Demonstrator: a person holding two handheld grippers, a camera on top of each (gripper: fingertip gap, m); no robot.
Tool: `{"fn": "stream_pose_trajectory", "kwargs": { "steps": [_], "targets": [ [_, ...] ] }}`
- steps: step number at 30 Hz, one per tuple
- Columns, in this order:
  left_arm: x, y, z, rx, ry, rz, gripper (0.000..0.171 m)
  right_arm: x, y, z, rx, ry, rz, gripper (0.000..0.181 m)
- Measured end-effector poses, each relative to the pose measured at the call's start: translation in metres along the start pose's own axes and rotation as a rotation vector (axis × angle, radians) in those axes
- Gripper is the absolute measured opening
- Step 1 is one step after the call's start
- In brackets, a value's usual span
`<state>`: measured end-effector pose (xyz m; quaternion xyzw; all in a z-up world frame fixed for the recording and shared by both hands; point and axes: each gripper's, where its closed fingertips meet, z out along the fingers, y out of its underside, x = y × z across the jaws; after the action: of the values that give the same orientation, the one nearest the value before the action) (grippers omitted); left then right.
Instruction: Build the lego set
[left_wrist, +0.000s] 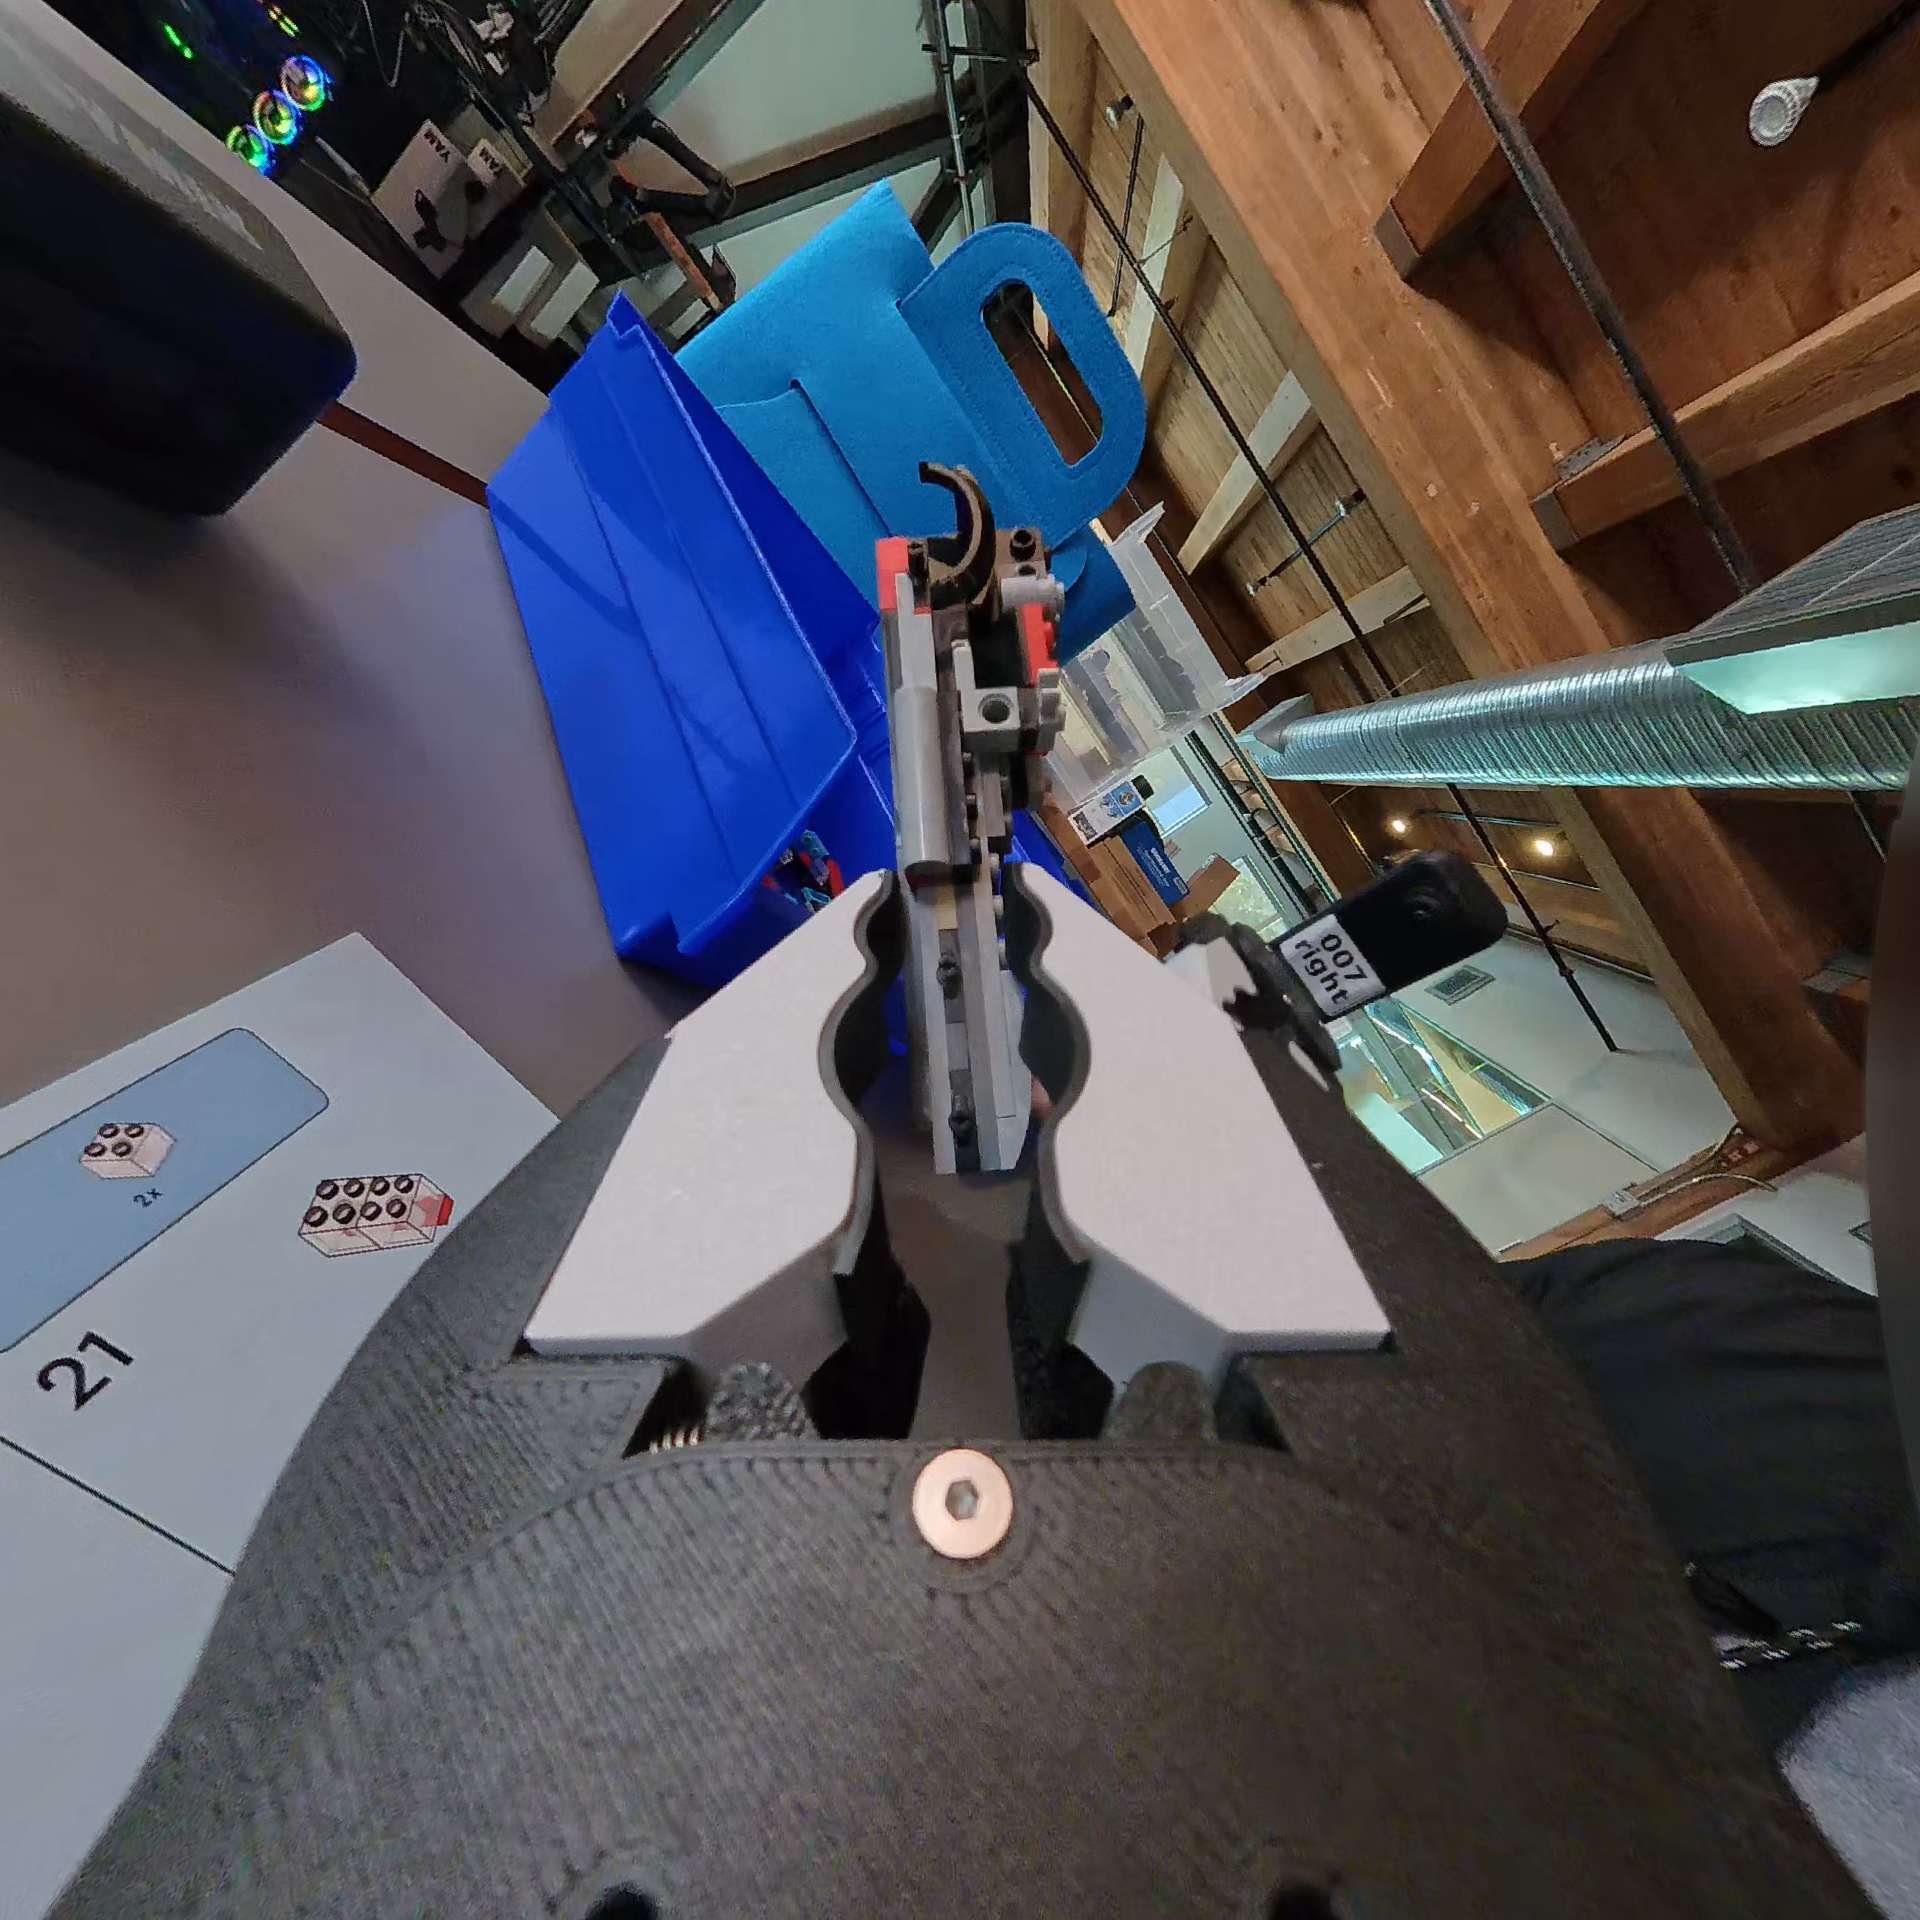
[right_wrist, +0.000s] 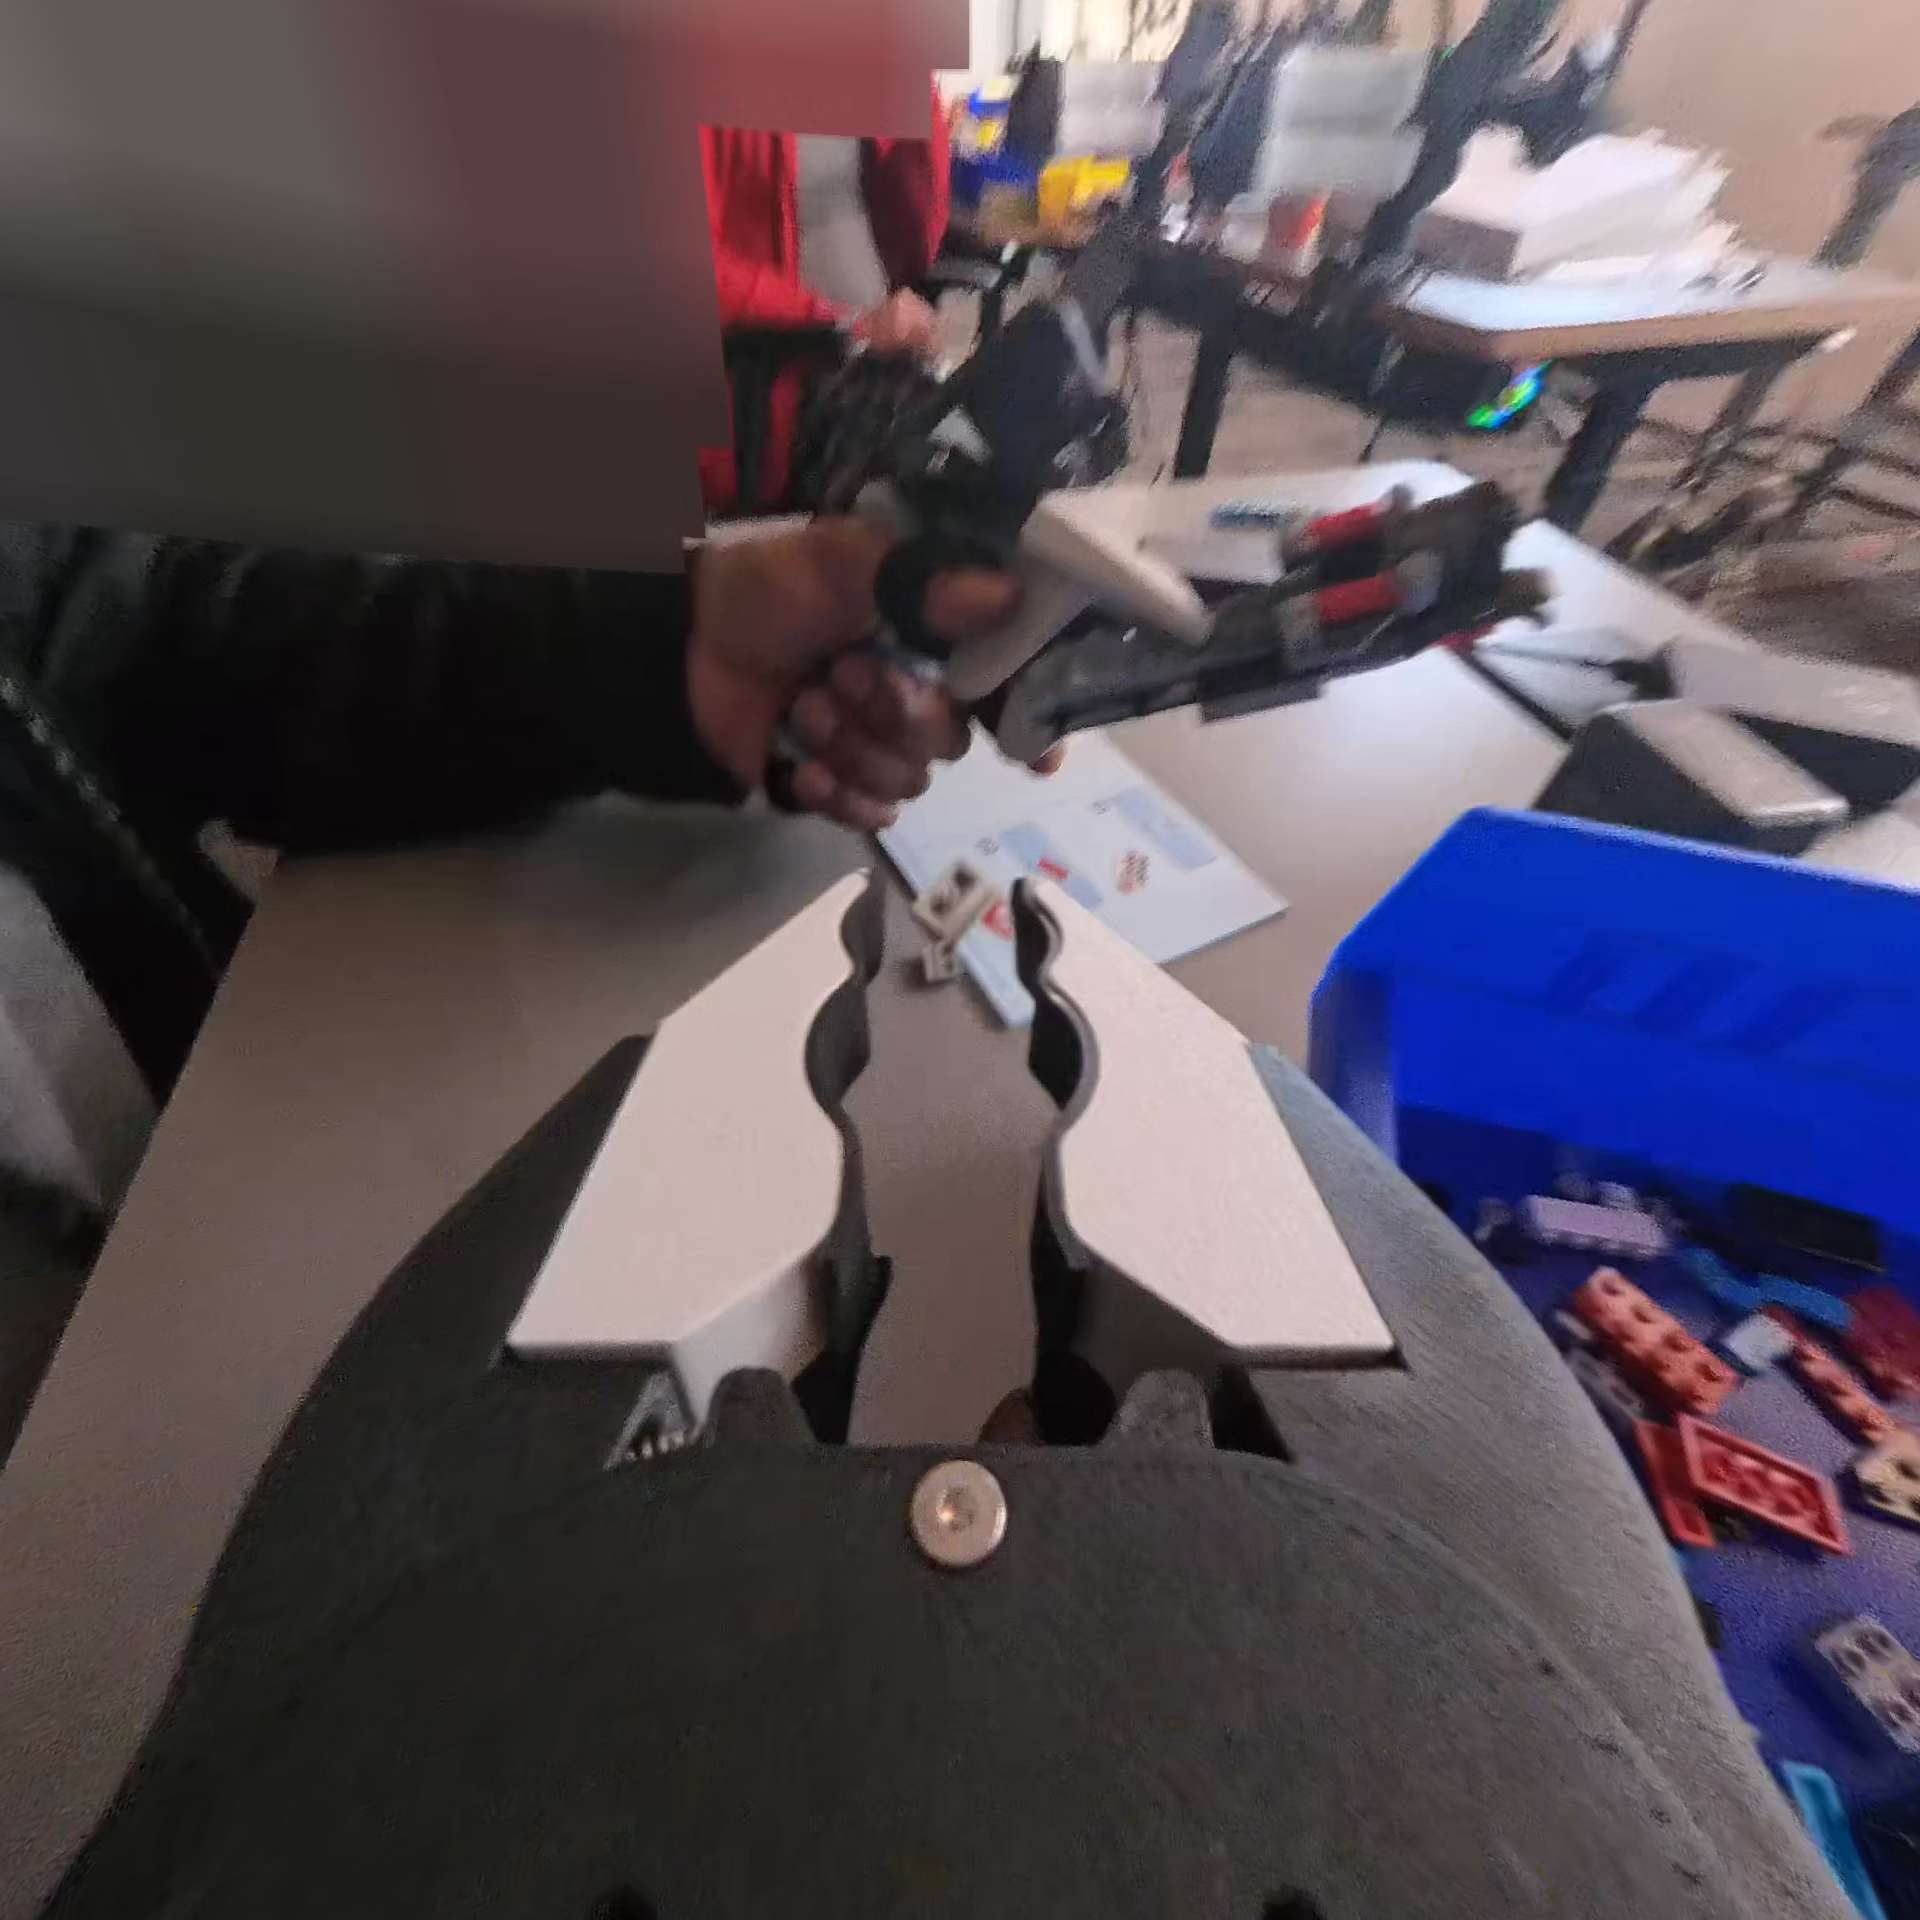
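Room: big workshop kind of space with wooden beams and a ribbed metal duct overhead; the right wrist view also shows other tables further back, all pretty blurry.

Table: plain grey top, and the person holding the grippers is right up against it.

Blue bin: sits on the table; its floor is covered in loose red, grey, black and white bricks. A blue felt bag stands behind it in the left wrist view.

Instruction booklet: lying open and flat on the table, near the bin.

Left gripper: fingers pinched in close, clamped on the half-built lego model. The model (grey, black and red, with a black curved hook on the end) is up in the air off the table and sticks out past the fingertips.

Right gripper: fingers a small way apart, nothing clearly between them.

Small grey piece: sits just past the right gripper's tips; can't tell if it's touching them or just lying on the booklet.
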<state>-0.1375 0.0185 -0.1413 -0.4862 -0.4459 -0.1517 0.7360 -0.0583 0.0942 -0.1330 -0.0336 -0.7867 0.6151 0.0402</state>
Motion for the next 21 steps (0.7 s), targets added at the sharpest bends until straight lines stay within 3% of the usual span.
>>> {"fn": "stream_pose_trajectory", "kwargs": {
  "steps": [4,15,21],
  "targets": [
    [0.000,0.000,0.000,0.001,-0.002,0.001,0.018,0.008,-0.011,-0.005,0.052,0.049,0.008,0.032],
    [-0.001,0.000,0.000,0.001,-0.001,-0.001,0.018,0.011,-0.003,-0.003,0.017,0.036,0.116,0.029],
    [-0.001,0.001,0.001,-0.001,-0.004,0.003,0.018,-0.018,0.008,-0.006,-0.015,-0.063,0.145,0.028]
  ]
}}
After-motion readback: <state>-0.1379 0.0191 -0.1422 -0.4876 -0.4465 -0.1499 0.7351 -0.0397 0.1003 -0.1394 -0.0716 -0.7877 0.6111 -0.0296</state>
